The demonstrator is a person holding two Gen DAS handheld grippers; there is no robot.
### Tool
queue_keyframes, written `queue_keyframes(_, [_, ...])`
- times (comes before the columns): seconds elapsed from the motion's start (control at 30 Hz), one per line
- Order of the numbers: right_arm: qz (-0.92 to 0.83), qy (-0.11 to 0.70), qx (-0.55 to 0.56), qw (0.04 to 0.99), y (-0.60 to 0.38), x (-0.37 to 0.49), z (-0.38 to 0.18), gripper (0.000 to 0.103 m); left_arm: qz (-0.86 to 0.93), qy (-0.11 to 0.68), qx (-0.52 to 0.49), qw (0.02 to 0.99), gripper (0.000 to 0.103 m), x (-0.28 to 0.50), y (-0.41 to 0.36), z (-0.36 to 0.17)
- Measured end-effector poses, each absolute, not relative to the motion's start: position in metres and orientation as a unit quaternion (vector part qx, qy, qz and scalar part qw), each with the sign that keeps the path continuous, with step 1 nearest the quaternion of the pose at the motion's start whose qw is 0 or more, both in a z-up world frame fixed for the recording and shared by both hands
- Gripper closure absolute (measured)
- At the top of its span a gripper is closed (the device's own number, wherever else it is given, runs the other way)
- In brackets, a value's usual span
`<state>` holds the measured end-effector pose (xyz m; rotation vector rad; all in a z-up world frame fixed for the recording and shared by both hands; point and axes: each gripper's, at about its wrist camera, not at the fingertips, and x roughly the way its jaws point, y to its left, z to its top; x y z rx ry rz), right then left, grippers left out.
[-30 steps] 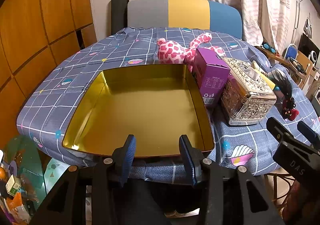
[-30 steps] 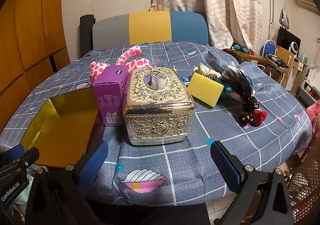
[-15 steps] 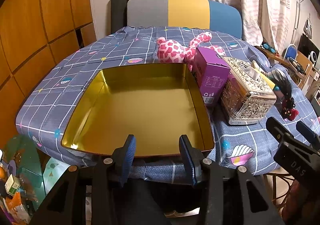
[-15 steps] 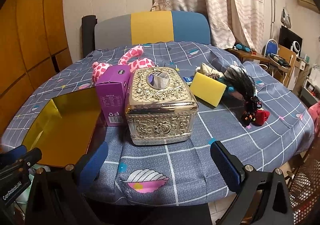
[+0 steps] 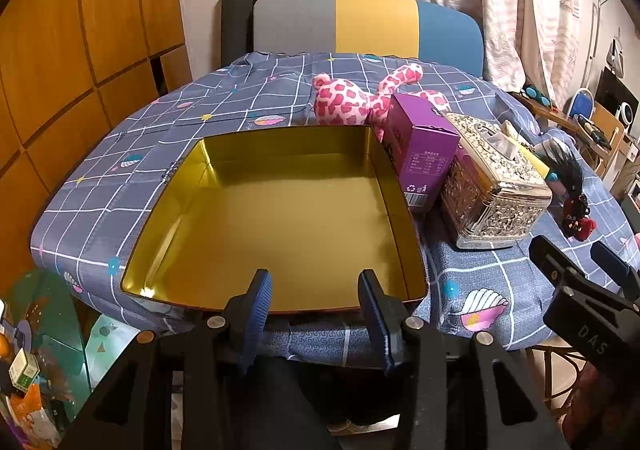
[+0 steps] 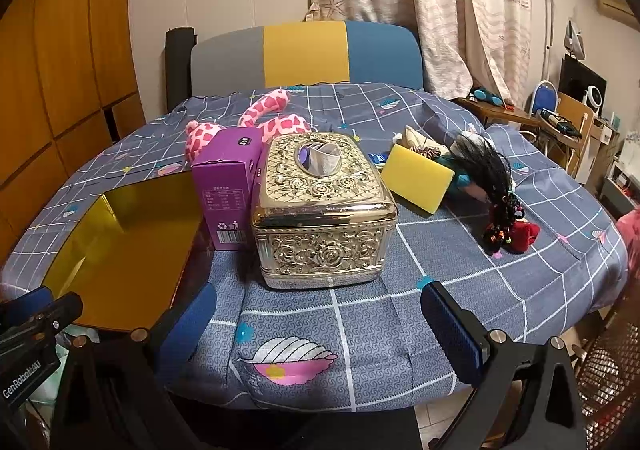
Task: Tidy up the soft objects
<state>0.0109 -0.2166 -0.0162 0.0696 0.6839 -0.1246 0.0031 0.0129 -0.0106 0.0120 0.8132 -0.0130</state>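
Just beside the gold tray (image 5: 280, 217), a pink plush (image 5: 344, 101) lies.

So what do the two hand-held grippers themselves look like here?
Both are black plastic frames with silver screw heads and two fingers faced with ribbed blue pads. The left hand-held gripper carries white "GenRobot.AI" lettering, the right hand-held gripper "DAS". No cables, sleeves or hands show.

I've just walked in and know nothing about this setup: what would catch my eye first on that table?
Probably the big empty gold tin at the table's near left edge. Right of it stand a purple box and an ornate gold tissue box, with a pink spotted plush toy lying behind them.
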Motion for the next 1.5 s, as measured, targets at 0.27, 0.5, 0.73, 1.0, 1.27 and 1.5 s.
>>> queue_keyframes(0.27, [-0.055,0.335,0.029,0.94,-0.214,0.011,-0.017,0.0,-0.006,0.399,0.004,0.917,0.058,0.004,0.013,-0.012])
queue_keyframes(0.5, [-0.052,0.335,0.03,0.94,-0.215,0.011,-0.017,0.0,-0.008,0.4,0.004,0.916,0.058,0.004,0.013,-0.013])
queue_keyframes(0.73, [-0.052,0.332,0.021,0.942,-0.213,0.011,-0.017,0.0,-0.007,0.405,0.005,0.914,0.058,0.005,0.013,-0.017])
queue_keyframes(1.0, [-0.053,0.336,0.023,0.94,-0.216,0.014,-0.018,0.0,-0.011,0.406,0.005,0.914,0.058,0.007,0.014,-0.018])
queue_keyframes(1.27, [-0.055,0.325,0.021,0.944,-0.223,0.017,-0.016,0.0,-0.093,0.427,-0.055,0.898,0.058,0.014,0.018,-0.027])
queue_keyframes(1.5, [-0.057,0.358,0.037,0.931,-0.264,0.037,-0.021,0.0,-0.134,0.471,-0.054,0.87,0.058,0.028,0.008,-0.041])
